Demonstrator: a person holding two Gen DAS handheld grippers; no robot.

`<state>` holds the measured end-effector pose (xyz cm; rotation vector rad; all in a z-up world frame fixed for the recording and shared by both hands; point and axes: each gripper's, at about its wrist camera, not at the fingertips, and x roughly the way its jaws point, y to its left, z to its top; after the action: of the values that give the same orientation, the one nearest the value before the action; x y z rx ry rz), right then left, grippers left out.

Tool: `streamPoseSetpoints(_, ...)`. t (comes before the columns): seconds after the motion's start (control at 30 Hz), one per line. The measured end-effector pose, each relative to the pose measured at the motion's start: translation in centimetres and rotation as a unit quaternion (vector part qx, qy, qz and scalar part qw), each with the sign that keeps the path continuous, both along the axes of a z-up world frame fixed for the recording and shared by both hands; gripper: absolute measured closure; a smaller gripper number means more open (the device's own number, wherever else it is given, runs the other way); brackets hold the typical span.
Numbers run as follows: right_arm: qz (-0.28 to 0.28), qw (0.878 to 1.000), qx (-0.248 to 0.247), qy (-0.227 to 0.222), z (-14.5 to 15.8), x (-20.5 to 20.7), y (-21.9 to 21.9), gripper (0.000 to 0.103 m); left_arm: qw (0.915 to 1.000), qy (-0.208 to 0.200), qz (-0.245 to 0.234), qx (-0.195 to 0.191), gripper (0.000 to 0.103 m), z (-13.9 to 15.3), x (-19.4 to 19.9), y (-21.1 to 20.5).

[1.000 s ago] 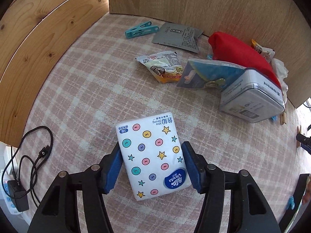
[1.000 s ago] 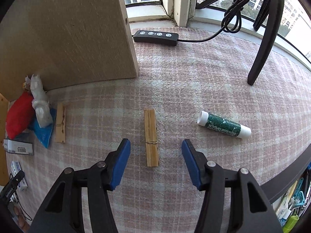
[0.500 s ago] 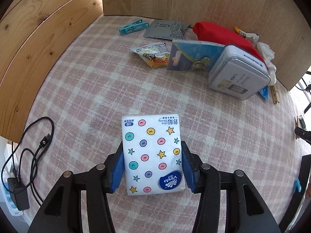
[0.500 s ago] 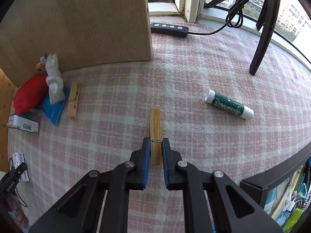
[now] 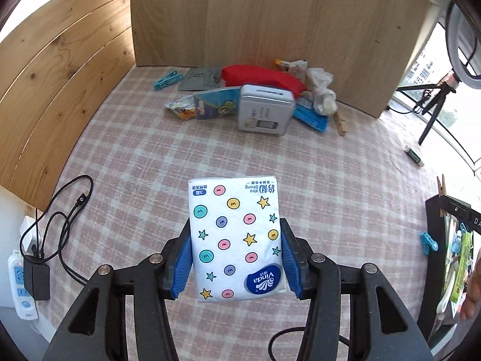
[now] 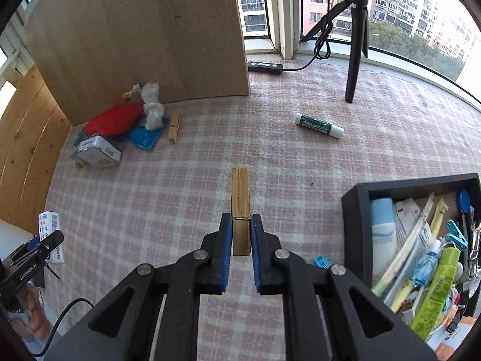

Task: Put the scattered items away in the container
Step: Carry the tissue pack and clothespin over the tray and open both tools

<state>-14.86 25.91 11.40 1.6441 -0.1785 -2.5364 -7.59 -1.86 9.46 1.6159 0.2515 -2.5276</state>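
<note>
Both grippers have lifted clear of the checked cloth [image 6: 300, 180] since a second ago, and the right one, then spread either side of a peg on the cloth, is now clamped narrow on it. Nearest, the left gripper [image 5: 236, 258] grips one tissue pack [image 5: 236, 237] by its long sides, and the right gripper [image 6: 241, 240] pinches one wooden clothespin [image 6: 240, 207]. Just right of it stands the black container [image 6: 357, 210], crowded with tubes, sachets and a teal clip. Farther off lie one green-labelled stick [image 6: 318, 124], a second wooden clothespin [image 6: 173, 127] and one grey tin [image 5: 264, 109], with one red pouch [image 5: 261, 76] against the wooden board [image 5: 270, 30]. One teal clip [image 5: 167, 79] lies left of the pile.
</note>
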Motion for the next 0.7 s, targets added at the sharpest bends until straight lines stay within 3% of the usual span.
streamPoseSetpoints(0.33,-0.053,0.998,0.013,0.030,3.8,7.1,9.6,0.091,0.9942,0.026,-0.104,0.013,0.054,3.7,1.4,12.1)
streamPoseSetpoints(0.7,-0.137,0.990,0.038,0.021,4.1,13.8,24.1,0.091,0.9719,0.032,-0.229,0.041,0.054,5.2,4.1,29.1)
